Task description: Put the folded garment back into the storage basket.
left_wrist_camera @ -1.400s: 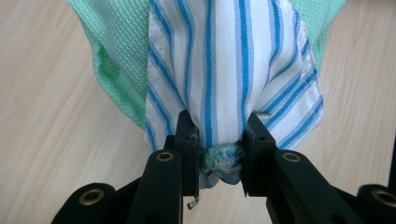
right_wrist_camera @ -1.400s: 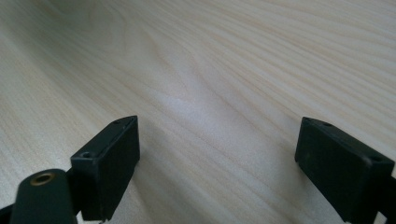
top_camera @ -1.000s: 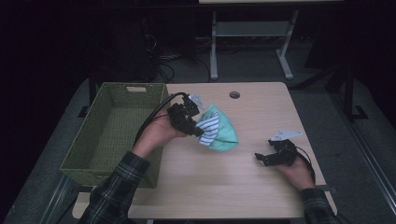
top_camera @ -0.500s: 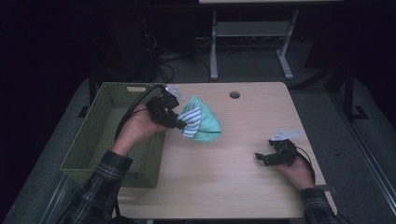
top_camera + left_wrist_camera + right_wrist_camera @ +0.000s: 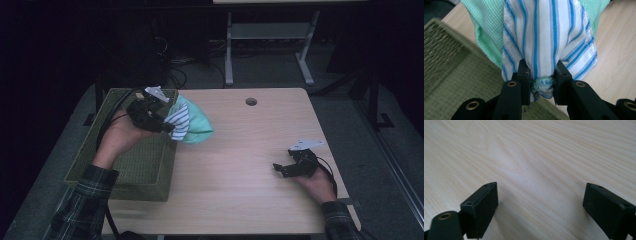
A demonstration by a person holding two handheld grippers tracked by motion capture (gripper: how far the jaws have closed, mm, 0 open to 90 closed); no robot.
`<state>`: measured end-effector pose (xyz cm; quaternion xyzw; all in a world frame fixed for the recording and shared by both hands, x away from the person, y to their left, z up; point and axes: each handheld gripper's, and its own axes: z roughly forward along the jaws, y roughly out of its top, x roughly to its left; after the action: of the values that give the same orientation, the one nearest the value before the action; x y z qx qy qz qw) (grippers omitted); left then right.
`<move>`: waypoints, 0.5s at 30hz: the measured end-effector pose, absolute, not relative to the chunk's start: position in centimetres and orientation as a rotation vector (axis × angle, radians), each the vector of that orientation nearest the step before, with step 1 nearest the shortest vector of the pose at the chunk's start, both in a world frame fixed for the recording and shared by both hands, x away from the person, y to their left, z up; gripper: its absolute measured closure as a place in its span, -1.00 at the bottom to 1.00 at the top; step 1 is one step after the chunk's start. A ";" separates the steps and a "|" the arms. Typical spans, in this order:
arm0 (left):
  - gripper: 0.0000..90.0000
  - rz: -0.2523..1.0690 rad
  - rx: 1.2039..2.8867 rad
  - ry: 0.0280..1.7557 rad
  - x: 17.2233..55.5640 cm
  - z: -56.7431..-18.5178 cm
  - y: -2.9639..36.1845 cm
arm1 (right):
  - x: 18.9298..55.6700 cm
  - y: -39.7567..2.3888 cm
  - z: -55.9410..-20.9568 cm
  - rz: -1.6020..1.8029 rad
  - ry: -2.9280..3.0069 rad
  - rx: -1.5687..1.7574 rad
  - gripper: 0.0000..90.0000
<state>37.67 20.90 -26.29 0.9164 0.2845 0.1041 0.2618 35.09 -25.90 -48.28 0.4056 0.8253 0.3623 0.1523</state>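
Cloth bundle (image 5: 549,40) unlabelled, left tongs (image 5: 541,80) clamped

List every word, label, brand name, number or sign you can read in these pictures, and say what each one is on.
There is no readable text.
The striped cloth and the green cloth held by the left gripper carry only stripes and a waffle weave, with no tag or print in sight.
The green basket, the wooden table and the right gripper bear no lettering, number or sign.
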 end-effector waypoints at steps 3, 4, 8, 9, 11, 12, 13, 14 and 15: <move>0.58 0.299 2.471 0.798 37.5 -26.1 22.0 | 35.1 -25.9 -48.3 1.033 2.372 1.168 -0.79; 0.59 0.304 2.466 0.812 37.4 -26.1 22.5 | 35.1 -25.9 -48.3 1.032 2.372 1.168 -0.79; 0.58 0.325 2.459 0.860 37.3 -26.1 24.0 | 35.1 -25.9 -48.3 1.033 2.372 1.169 -0.79; 0.58 0.332 2.459 0.865 37.3 -26.2 24.3 | 35.1 -25.9 -48.3 1.033 2.372 1.169 -0.79; 0.58 0.345 2.455 0.895 37.2 -26.3 25.2 | 35.1 -25.9 -48.3 1.033 2.372 1.169 -0.79; 0.58 0.354 2.451 0.916 37.2 -26.4 25.6 | 35.1 -25.9 -48.3 1.033 2.372 1.169 -0.79; 0.58 0.356 2.445 0.936 37.1 -26.6 26.2 | 35.1 -25.9 -48.3 1.032 2.372 1.170 -0.79; 0.58 0.358 2.439 0.950 37.1 -26.7 26.5 | 35.1 -25.9 -48.3 1.032 2.372 1.169 -0.79; 0.58 0.361 2.438 0.960 37.0 -26.8 26.9 | 35.1 -25.9 -48.3 1.033 2.372 1.169 -0.79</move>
<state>37.04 26.95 -26.77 0.8935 0.3519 0.1324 0.2457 35.14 -25.86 -48.30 0.4071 0.8260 0.3596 0.1508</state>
